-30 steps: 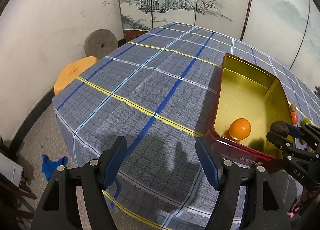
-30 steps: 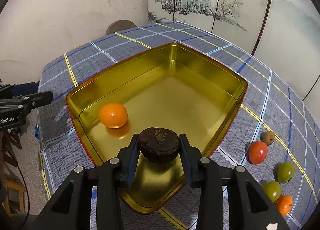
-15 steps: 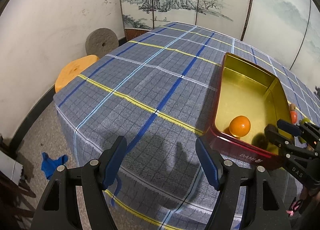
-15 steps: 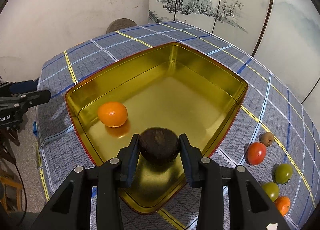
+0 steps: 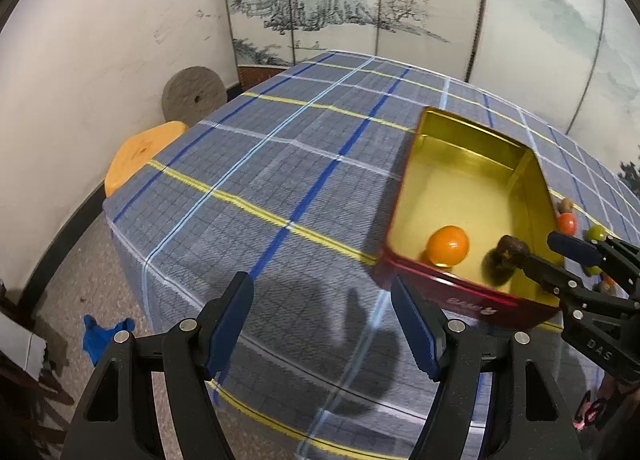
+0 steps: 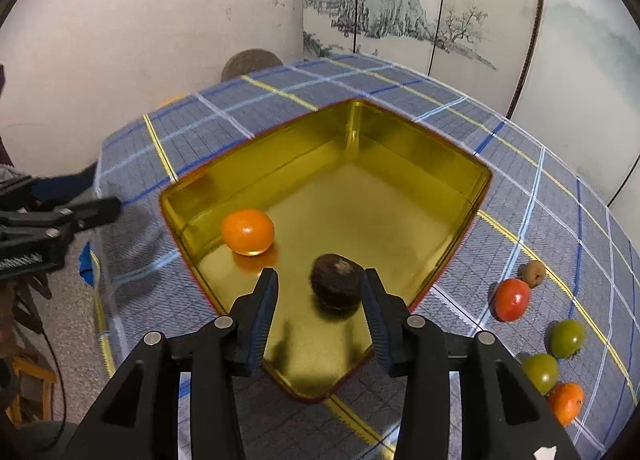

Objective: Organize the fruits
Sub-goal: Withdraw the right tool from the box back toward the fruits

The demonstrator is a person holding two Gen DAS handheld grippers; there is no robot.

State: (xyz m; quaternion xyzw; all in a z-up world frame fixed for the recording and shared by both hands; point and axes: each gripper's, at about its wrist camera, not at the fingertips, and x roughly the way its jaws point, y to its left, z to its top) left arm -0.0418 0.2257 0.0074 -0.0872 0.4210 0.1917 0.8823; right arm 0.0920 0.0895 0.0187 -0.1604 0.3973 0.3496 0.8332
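Right gripper point(image 6: 318, 314) hangs low in the frame with its jaws spread, over the near corner of the tin point(image 6: 460, 196); the brown fruit point(image 6: 337, 280) sits on the gold floor between the pads, close to the right pad, and whether it touches is hard to tell. Judging by this, the release is the step in hand: lift straight up and back so neither pad nudges the fruit into a roll. Left gripper point(image 5: 322, 326) idles at the bottom of its view, jaws wide, holding nothing. An orange point(image 6: 247, 231) lies left of centre in the tin. Outside, at lower right, wait a tomato point(image 6: 511, 299), two green fruits point(image 6: 567, 338), a second orange point(image 6: 566, 403) and a small brown one point(image 6: 534, 273); the tomato looks nearest.
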